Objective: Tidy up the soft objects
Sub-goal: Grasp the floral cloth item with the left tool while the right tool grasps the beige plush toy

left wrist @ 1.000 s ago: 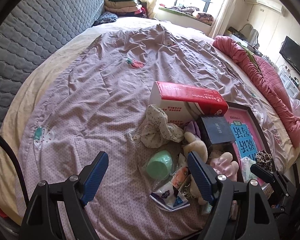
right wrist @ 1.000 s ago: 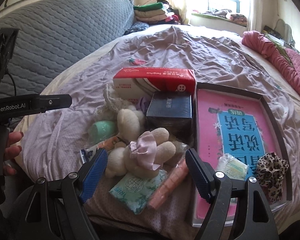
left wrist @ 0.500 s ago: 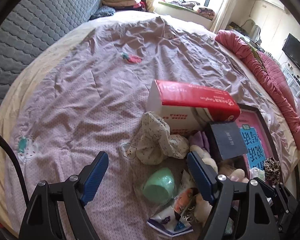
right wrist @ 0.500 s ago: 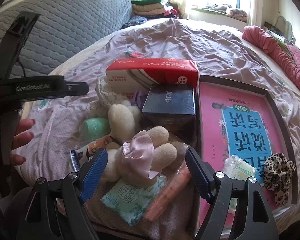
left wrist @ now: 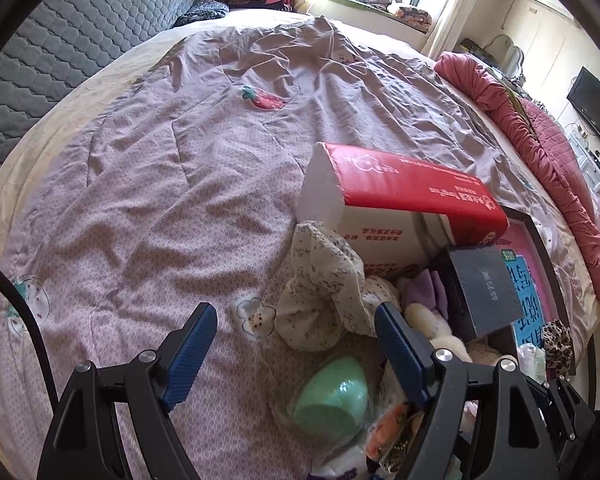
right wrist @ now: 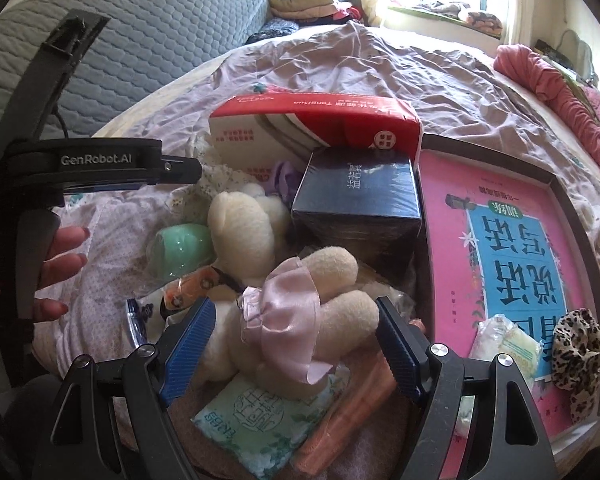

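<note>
A pile of soft things lies on the bed. A cream plush toy with a pink bow lies in the middle, between the jaws of my open right gripper. A floral white cloth sits just ahead of my open, empty left gripper, with a mint green cup below it. A leopard scrunchie lies on the pink book. The left gripper also shows in the right wrist view.
A red tissue pack and a dark box stand behind the pile. A green tissue packet and an orange pouch lie near the bed edge. A red blanket lies at the right.
Both grippers have moved forward, closer to the pile. The left view now looks further up the bed, and the floral cloth sits nearer its jaws. Both jaws stay open.
</note>
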A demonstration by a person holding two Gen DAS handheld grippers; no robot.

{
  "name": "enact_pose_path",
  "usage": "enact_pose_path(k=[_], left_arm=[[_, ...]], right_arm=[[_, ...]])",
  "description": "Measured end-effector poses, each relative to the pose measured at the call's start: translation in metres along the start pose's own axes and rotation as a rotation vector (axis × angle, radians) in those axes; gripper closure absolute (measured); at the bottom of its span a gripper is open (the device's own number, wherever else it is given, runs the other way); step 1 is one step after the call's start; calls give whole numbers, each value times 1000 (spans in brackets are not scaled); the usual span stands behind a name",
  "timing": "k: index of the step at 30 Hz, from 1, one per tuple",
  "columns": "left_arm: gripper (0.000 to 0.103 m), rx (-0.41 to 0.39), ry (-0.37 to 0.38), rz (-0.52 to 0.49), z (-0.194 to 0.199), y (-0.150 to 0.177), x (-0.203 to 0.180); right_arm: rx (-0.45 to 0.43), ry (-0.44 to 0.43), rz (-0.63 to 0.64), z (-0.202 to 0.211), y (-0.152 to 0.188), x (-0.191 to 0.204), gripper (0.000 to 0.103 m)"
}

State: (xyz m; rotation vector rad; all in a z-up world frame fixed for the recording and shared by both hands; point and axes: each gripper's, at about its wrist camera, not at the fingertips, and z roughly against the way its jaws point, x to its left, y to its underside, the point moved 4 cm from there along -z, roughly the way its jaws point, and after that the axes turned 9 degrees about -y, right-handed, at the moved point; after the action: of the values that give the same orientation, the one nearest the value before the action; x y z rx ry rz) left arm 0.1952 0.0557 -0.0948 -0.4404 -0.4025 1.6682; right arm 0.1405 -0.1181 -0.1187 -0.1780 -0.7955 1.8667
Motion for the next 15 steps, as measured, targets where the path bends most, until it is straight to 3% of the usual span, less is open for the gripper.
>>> enact_pose_path(k=[2,15], left_arm=[[22,3,20,14,-4,-2,1],[21,42,82,51,-33,-9,-3]], right_arm=[[-4,2,8,-1,-1,1,37],[-82,-76,-8,14,-8,-1,71]])
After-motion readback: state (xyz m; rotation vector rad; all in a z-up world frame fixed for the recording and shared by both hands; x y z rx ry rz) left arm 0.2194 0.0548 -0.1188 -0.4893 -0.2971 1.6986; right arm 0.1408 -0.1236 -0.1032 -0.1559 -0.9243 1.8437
